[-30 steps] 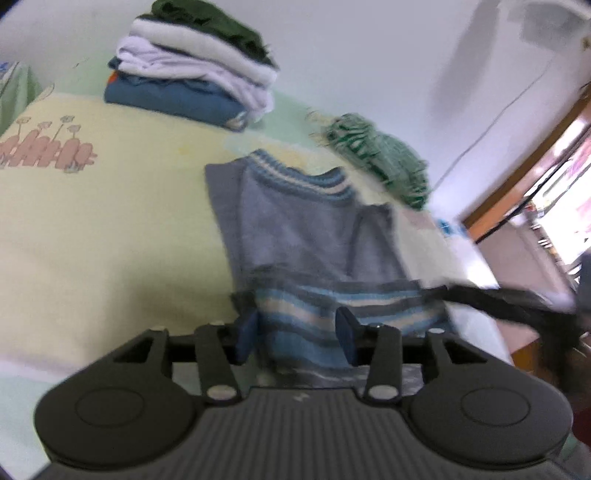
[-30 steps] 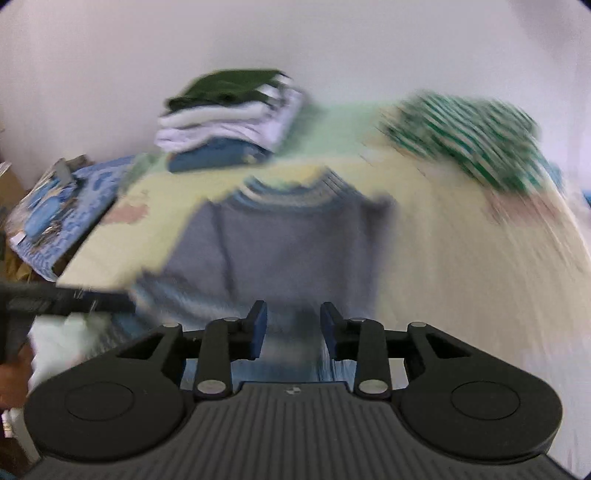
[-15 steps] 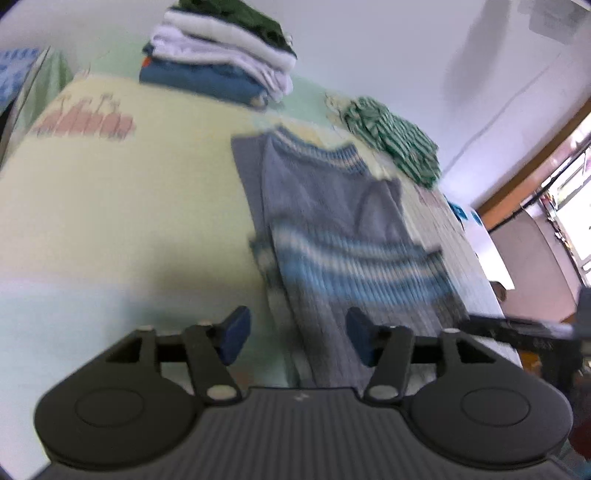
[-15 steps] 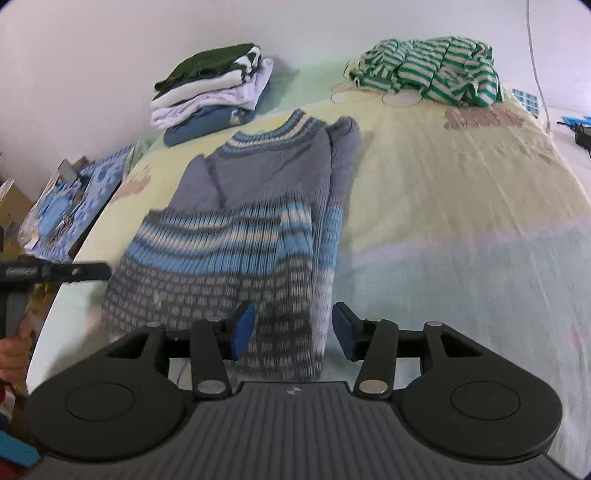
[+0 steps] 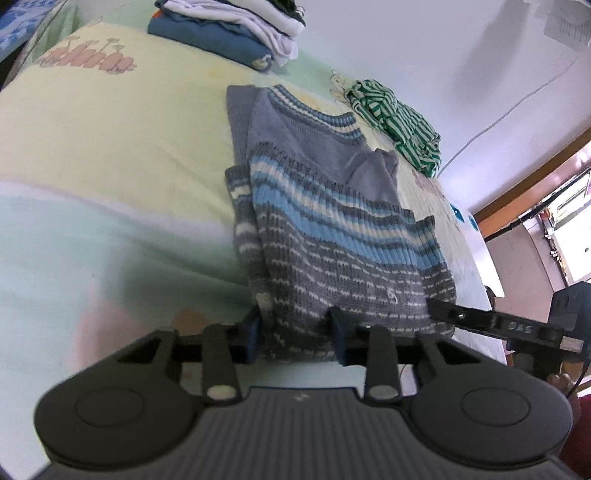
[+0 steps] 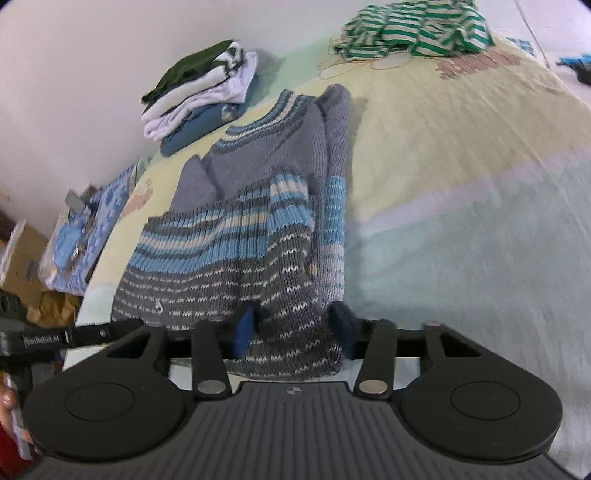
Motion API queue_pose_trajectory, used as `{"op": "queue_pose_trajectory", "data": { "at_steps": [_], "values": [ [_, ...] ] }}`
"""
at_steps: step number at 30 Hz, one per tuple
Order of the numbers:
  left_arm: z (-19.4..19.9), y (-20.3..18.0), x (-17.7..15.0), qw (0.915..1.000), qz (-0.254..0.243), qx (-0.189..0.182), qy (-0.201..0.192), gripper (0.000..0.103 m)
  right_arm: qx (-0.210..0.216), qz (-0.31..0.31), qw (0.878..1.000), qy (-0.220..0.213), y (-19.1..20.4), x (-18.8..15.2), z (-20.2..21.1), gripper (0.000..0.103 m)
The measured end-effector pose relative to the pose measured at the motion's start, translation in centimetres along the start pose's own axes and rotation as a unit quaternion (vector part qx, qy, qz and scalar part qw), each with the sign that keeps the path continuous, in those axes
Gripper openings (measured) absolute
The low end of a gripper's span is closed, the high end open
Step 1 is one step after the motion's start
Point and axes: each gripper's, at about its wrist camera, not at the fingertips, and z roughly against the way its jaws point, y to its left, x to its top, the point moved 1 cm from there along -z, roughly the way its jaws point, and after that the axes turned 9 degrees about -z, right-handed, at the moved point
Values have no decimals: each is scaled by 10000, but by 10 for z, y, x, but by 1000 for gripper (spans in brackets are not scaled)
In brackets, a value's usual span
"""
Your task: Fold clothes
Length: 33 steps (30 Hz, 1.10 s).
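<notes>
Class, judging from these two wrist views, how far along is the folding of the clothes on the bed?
Done: a stack of folded clothes sits by the wall, and the grey and blue striped knitted sweater has its sleeves folded in. In hand: the left gripper and right gripper are closing on its hem, one at each corner. Left: folding the sweater's hem up and stacking it, then the crumpled green and white striped garment.

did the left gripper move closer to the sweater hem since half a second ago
Yes. The left gripper has come in toward the grey-blue sweater: its hem, clear of the fingers before, now lies between the closing jaws.
</notes>
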Motion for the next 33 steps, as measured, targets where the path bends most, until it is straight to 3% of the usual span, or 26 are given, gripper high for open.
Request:
{"op": "queue_pose_trajectory", "data": {
  "at_steps": [3, 8, 12, 21, 25, 28, 30, 31, 33],
  "values": [
    [8, -9, 3, 9999, -76, 66, -42, 23, 58, 3, 10000, 39, 3, 2, 2, 26],
    [35, -26, 8, 9994, -277, -3, -223, 17, 295, -4, 9995, 144, 12, 3, 25, 23],
    [51, -34, -3, 9993, -354, -101, -100, 16, 464, -152, 9981, 379, 12, -1, 44, 23],
    [63, -40, -57, 9987, -154, -119, 479, 13, 212, -323, 9945, 976, -7, -39, 62, 22],
    [61, -40, -61, 9979, -318, -14, 556, 12, 165, -408, 9938, 1024, -16, -48, 64, 18],
    [59, -36, -51, 9975, -434, 132, 540, 13, 90, -253, 9961, 840, -13, -47, 62, 22],
    [62, -36, -40, 9978, -520, 150, 388, 16, 33, 194, 9983, 554, 0, -44, 68, 31],
    [62, -38, -34, 9976, -588, 188, 308, 23, -9, 486, 9982, 345, 9, -42, 71, 37],
    [57, -39, -22, 9971, -711, 231, 158, 48, -79, 931, 9956, 16, 23, -37, 70, 51]
  ]
}}
